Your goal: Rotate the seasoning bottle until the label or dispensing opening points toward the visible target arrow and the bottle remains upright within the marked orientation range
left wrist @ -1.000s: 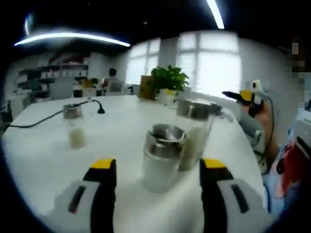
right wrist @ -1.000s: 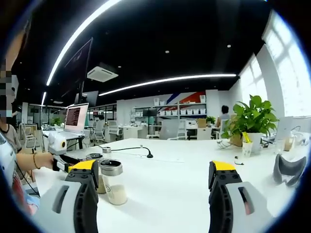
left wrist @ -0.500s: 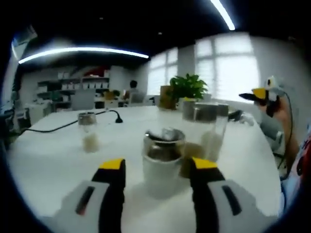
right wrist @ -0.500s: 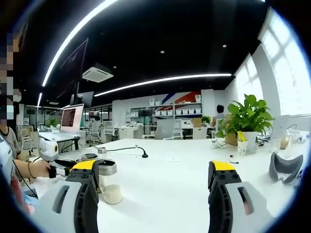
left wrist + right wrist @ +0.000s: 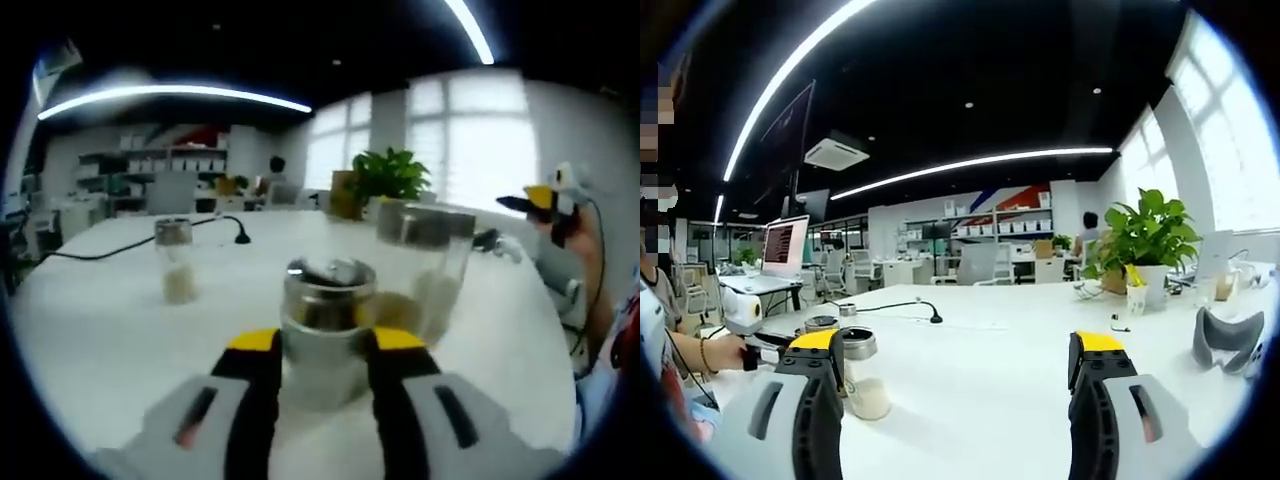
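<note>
So your left gripper (image 5: 320, 345) has the seasoning bottle (image 5: 327, 320) dead centre, low in the left gripper view, standing upright on the white table (image 5: 100, 330). Your jaws sit snug on either side of its lower body and look clamped on it, or a hair off; the blur makes it hard to swear by. Your right gripper (image 5: 958, 350) hangs over bare table with its jaws wide apart and nothing between them.

On handling: it looks like clear glass or hard plastic with a shiny metal cap (image 5: 328, 275) and only a little white seasoning inside, so I'd guess it's light, rigid and pretty slippery. Grip the straight wall low down, like you're doing, not the metal cap, which might just spin or slide. Twist slowly about its own axis so it doesn't tip.

Mind the bigger jar (image 5: 425, 270) just behind it to the right; it's close enough to bump. A second small bottle (image 5: 175, 262) sits well off at centre left. I can't spot any target arrow or label, so check the direction yourself.
</note>
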